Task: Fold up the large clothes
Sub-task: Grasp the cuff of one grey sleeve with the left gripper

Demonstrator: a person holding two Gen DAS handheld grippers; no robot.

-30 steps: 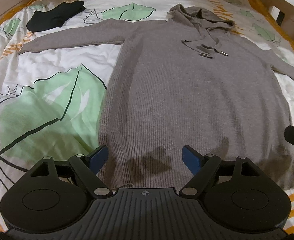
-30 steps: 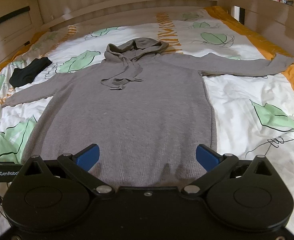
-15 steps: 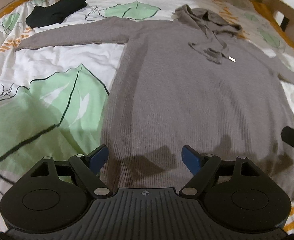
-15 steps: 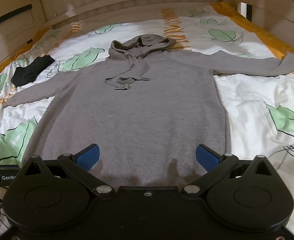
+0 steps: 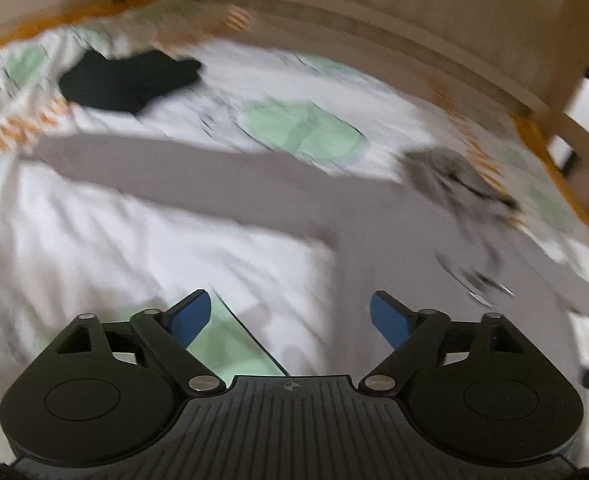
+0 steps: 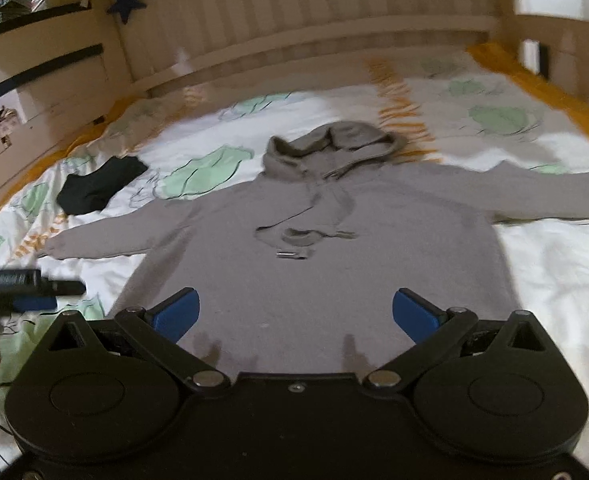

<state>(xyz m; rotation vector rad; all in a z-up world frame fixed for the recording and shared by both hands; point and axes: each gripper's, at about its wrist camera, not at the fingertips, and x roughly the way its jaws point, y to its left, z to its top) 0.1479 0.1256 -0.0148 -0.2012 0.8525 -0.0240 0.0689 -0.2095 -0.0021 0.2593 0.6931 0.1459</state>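
**Both grippers empty, no fold begun**

Grey hoodie [image 6: 326, 280] flat on bed [image 6: 554, 264], sleeves spread, hood toward headboard. Left gripper [image 5: 290, 316] opening, nothing between jaws, over sheet beside left sleeve [image 5: 166, 168]. Right gripper [image 6: 294, 312] wide, empty, above hem. Risk: pinching sheet along with sleeve, dragging hoodie askew. Left view badly blurred; right cuff cut off; black cloth [image 6: 98, 188] unidentifiable.
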